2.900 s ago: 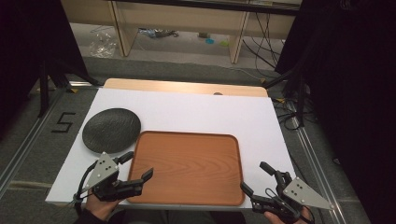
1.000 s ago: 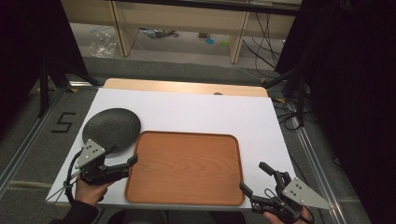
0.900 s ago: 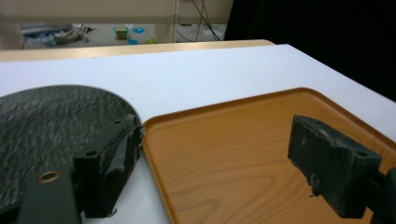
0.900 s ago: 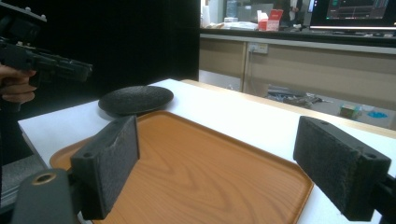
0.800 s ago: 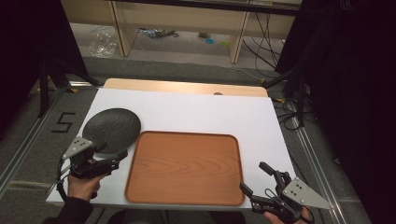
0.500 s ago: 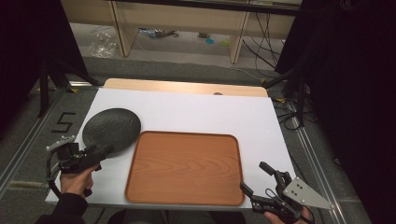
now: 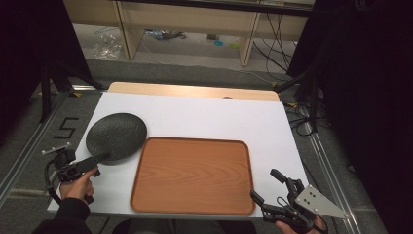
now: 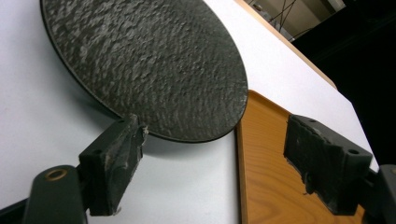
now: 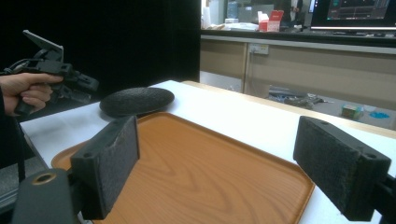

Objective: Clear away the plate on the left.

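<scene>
Two items on table (image 7: 204, 112): dark plate (image 7: 116, 136) at 9 o'clock, rim overlapping empty wooden tray (image 7: 192, 175) at centre. Left gripper (image 8: 205, 154) jaws spread, at plate edge, ungripped. Right gripper (image 9: 229, 163) released, 5 o'clock, idle. Judgement: plate transfer barely begun; grasp, lift, placement outstanding.

Both grippers are black. The left gripper (image 7: 90, 165) has a pistol-style grip and a black cable looping from its rear; the sleeve (image 7: 68, 214) behind the left hand (image 7: 78, 185) is dark. The right gripper (image 7: 265, 187) carries a grey three-cornered plate (image 7: 319, 202) with small dark screw holes near its corners. Seen along the jaws, each jaw is a blocky black arm faced with a rough, foam-like pad (image 8: 121, 156) (the left gripper's pads look scuffed and pale at the edges). A brass-coloured ringed hole (image 9: 44, 178) sits at the base of the right gripper's jaw, and small round holes dot the pad mounts.
</scene>
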Available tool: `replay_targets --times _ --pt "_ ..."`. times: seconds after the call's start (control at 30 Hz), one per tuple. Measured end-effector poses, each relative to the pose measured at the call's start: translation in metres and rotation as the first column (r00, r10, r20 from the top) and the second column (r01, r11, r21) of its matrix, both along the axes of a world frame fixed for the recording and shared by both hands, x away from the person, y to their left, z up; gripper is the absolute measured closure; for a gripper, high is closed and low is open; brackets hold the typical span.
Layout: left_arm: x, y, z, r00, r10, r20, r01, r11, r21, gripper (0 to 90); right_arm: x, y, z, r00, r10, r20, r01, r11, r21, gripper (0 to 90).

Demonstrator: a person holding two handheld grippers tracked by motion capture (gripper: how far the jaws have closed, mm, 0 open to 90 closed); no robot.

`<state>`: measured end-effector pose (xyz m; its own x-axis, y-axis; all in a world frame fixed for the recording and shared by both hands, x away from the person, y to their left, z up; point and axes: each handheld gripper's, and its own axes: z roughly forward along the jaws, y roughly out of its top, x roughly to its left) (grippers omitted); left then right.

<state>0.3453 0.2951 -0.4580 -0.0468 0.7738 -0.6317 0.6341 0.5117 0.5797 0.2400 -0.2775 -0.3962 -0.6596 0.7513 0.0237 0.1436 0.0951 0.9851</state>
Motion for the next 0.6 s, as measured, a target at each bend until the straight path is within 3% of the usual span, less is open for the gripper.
replay_targets --times 0.1,0.13,0.23,0.33,0.37,0.4,0.43,0.6 --pt "0.004 0.002 -0.004 0.9999 0.004 -0.01 -0.004 0.9998 -0.02 19.9 0.0 0.001 0.0 1.0 0.009 0.001 -0.009 1.0 0.011 15.4" --pt "0.004 0.004 -0.005 0.9993 0.003 -0.038 -0.004 0.9999 -0.016 19.9 0.0 0.0 0.0 1.0 0.006 -0.004 -0.006 1.0 0.003 15.4" --pt "0.007 0.007 -0.009 0.9974 0.013 -0.071 -0.018 0.997 -0.075 20.6 0.0 0.0 0.0 1.0 0.0 0.0 0.0 1.0 0.001 15.4" --pt "0.009 0.011 -0.016 0.9975 0.015 -0.069 -0.022 0.9938 -0.109 21.2 0.0 0.0 0.0 1.0 0.001 -0.005 -0.001 1.0 -0.001 15.4" --pt "0.01 0.013 -0.02 0.9984 0.011 -0.056 -0.019 0.9911 -0.132 21.8 0.0 0.0 0.0 1.0 0.0 0.0 0.0 1.0 -0.003 15.4" --pt "0.01 0.012 -0.02 0.9962 0.026 -0.083 -0.04 0.9835 -0.176 22.3 0.0 0.0 0.0 1.0 0.0 -0.002 0.0 1.0 -0.002 15.4" --pt "0.011 0.011 -0.021 0.9959 0.029 -0.086 -0.045 0.979 -0.199 22.3 0.0 0.0 0.0 1.0 0.0 -0.002 0.0 1.0 -0.002 15.5" --pt "0.015 0.012 -0.022 0.9933 0.036 -0.11 -0.056 0.9825 -0.178 22.5 0.0 0.001 0.0 0.9999 0.011 0.0 -0.011 1.0 0.01 15.5"
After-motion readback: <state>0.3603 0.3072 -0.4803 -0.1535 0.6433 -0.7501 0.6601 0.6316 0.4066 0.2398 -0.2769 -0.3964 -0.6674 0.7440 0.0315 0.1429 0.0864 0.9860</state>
